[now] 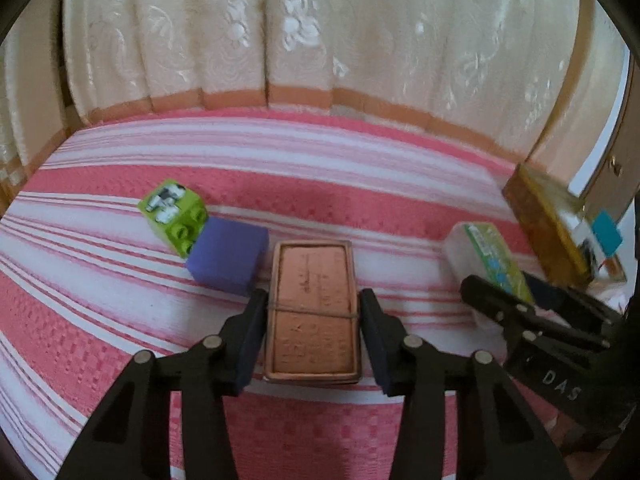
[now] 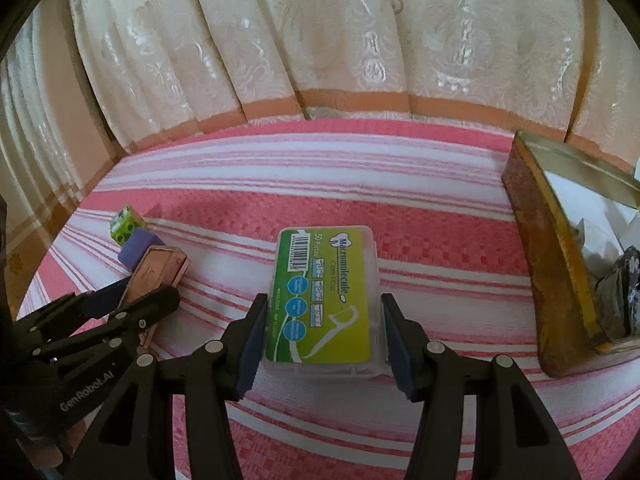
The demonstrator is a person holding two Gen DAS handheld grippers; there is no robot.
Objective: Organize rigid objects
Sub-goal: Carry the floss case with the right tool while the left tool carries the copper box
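Observation:
A flat copper-coloured tin (image 1: 312, 312) with a rubber band lies on the pink striped cloth. My left gripper (image 1: 314, 336) straddles it, pads close to both sides, with small gaps showing. A clear floss-pick box with a green label (image 2: 326, 296) lies between the fingers of my right gripper (image 2: 322, 340), also with gaps at each side. A purple block (image 1: 228, 254) and a green toy brick (image 1: 176, 216) sit just left of the tin. The floss box (image 1: 486, 256) and right gripper (image 1: 520, 304) show at the left wrist view's right.
An open gold-rimmed brown tin box (image 2: 560, 256) holding dark and white items stands at the right; it also shows in the left wrist view (image 1: 548, 220). Cream curtains (image 2: 320, 40) hang behind the cloth's far edge.

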